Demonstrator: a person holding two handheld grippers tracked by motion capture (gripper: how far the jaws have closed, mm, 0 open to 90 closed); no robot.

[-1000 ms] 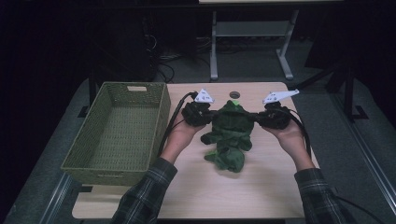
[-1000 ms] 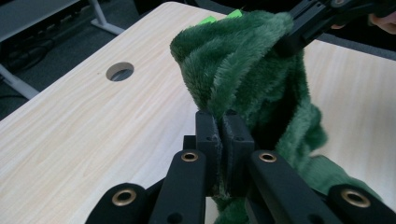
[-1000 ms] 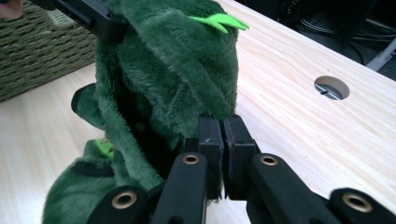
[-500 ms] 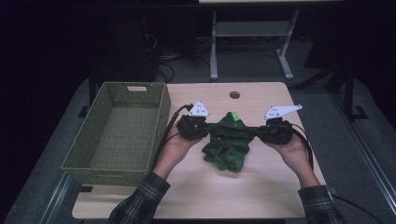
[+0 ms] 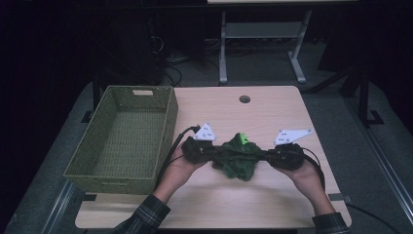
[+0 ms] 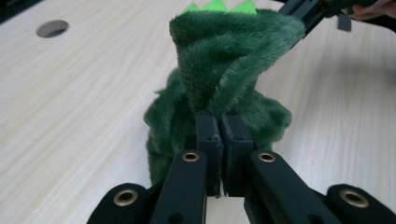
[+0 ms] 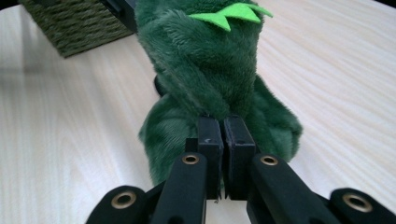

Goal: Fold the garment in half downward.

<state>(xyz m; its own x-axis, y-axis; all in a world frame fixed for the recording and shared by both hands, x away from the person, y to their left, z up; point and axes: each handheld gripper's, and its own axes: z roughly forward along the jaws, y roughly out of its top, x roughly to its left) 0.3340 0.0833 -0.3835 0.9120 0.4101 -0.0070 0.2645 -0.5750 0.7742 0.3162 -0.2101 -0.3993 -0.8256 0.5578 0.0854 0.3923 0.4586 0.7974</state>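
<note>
A dark green plush garment with bright green felt spikes hangs bunched between my two grippers over the middle of the table. My left gripper is shut on its left end, and the plush rises from the pinched jaws in the left gripper view. My right gripper is shut on its right end; the right gripper view shows the plush with a green spike on top. The lower folds of the garment touch the tabletop.
A woven olive basket stands on the left side of the wooden table, close to my left hand. A round cable hole lies at the far middle. A metal stand is beyond the table.
Both hands have come toward the near side of the table and lower, carrying the green garment with them. It now hangs lower, its folds on the tabletop.
</note>
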